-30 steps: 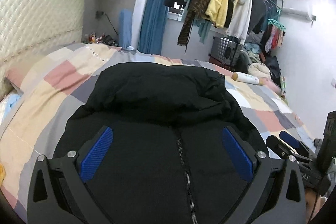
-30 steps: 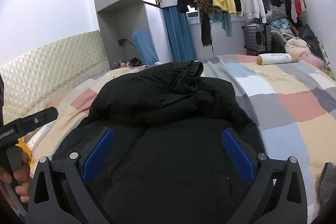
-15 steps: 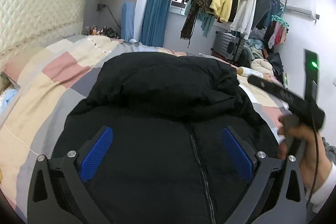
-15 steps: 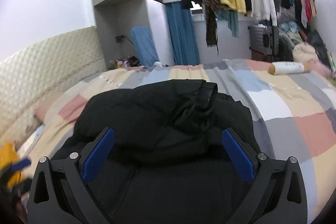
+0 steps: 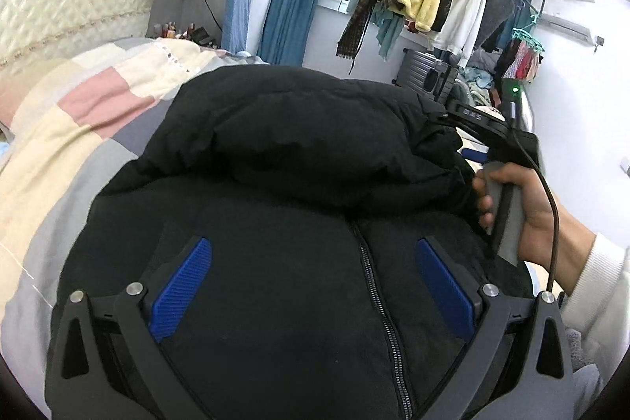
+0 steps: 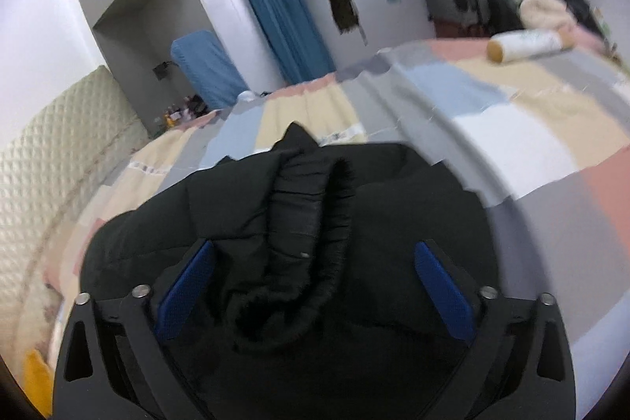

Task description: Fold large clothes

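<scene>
Hovering low over the jacket on the bed, the left tool is gaping wide with nothing pinched, sinking closer than a second ago. The right tool is swinging across to the folded sleeve's cuff, its jaws just narrowing around it, still unclenched, so a sleeve grab is probably coming.

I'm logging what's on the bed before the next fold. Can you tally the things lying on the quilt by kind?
Black padded zip-front jacket: 1
White roll with a tan end: 1
Total on the patchwork quilt: 2
Both grippers hover open over the jacket, holding nothing.
</scene>
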Tool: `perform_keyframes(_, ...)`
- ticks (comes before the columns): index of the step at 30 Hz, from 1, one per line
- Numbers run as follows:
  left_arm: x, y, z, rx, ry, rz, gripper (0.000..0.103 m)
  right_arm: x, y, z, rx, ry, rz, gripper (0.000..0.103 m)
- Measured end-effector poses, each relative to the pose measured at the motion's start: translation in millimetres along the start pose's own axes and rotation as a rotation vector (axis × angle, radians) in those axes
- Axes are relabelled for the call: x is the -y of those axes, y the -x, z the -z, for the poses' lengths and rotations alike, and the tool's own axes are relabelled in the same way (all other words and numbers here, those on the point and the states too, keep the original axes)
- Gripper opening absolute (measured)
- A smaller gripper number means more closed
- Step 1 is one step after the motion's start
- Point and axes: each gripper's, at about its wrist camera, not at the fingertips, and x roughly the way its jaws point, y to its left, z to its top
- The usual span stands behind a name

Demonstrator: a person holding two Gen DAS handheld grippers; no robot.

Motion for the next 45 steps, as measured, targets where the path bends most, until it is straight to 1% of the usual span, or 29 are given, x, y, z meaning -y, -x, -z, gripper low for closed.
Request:
perform_keyframes(1, -1, 0, 0, 0.0, 0.002, 0.004, 0.103, -2, -6, 0, -0.01, -0.005, -0.016, 0.085)
perform_keyframes(2, -2, -1, 0, -0.001, 0.004, 0.004, 0.103, -6, -10, 0, -0.027, 0.001, -0.024, 0.069)
perform_keyframes(3, -3, -2, 0, -0.002, 0.008, 0.006, 0.103, -11, -14, 0, -0.043, 0.009, -0.034, 0.059)
perform_keyframes(4, -5, -2, 0, -0.005, 0.013, 0.007, 0.103, -18, -15, 0, -0.053, 0.018, -0.05, 0.035)
perform_keyframes(5, -6, -2, 0, -0.005, 0.015, 0.006, 0.103, -24, -15, 0, -0.052, 0.029, -0.055, 0.022)
perform_keyframes(7, -10, -1, -2, -0.001, 0.024, 0.006, 0.103, -44, 3, -2, 0.023, 0.097, -0.044, 0.016)
perform_keyframes(8, -11, 1, -2, 0.002, 0.028, 0.006, 0.103, -48, 14, -4, 0.076, 0.105, -0.069, 0.015)
perform_keyframes(10, -13, 5, -4, 0.012, 0.042, 0.013, 0.103, -48, 30, -9, 0.129, 0.072, -0.104, 0.014)
perform_keyframes(11, -15, 7, -4, 0.014, 0.055, 0.019, 0.103, -46, 40, -11, 0.154, 0.055, -0.105, 0.013)
perform_keyframes(13, -17, 12, -6, 0.026, 0.067, 0.008, 0.103, -46, 48, -13, 0.174, 0.058, -0.084, 0.013)
perform_keyframes(16, -16, 17, -7, 0.051, 0.046, -0.017, 0.103, -44, 55, -12, 0.19, 0.07, -0.037, 0.013)
perform_keyframes(17, -16, 18, -7, 0.053, 0.043, -0.017, 0.103, -42, 54, -11, 0.187, 0.071, -0.016, 0.013)
perform_keyframes(20, -16, 17, -7, 0.052, 0.028, -0.027, 0.103, -33, 38, -3, 0.153, 0.108, 0.087, 0.012)
perform_keyframes(24, -17, 12, -7, 0.03, 0.015, -0.04, 0.103, -17, 14, 7, 0.106, 0.111, 0.146, 0.012)
perform_keyframes(28, -18, 9, -6, 0.029, -0.003, -0.066, 0.103, -18, -7, 18, 0.071, 0.199, 0.216, 0.014)
perform_keyframes(30, -19, 6, -6, 0.02, -0.001, -0.064, 0.103, -21, -20, 25, 0.041, 0.244, 0.241, 0.015)
perform_keyframes(33, -20, 4, -4, 0.014, -0.006, -0.07, 0.103, -22, -33, 35, 0.027, 0.271, 0.27, 0.016)
perform_keyframes(38, -22, 2, -1, 0.007, -0.014, -0.081, 0.103, -16, -42, 36, -0.01, 0.262, 0.272, 0.019)
perform_keyframes(40, -23, 1, 1, 0.001, -0.004, -0.077, 0.103, -12, -36, 33, -0.022, 0.212, 0.234, 0.022)
perform_keyframes(42, -22, 1, 0, -0.003, 0.002, -0.07, 0.103, -7, -21, 31, -0.033, 0.141, 0.168, 0.024)
perform_keyframes(43, -21, 2, 0, -0.004, 0.002, -0.071, 0.103, -8, -14, 31, -0.036, 0.134, 0.152, 0.025)
perform_keyframes(45, -23, 4, -2, -0.011, 0.026, -0.051, 0.103, -10, 8, 31, -0.036, 0.15, 0.145, 0.033)
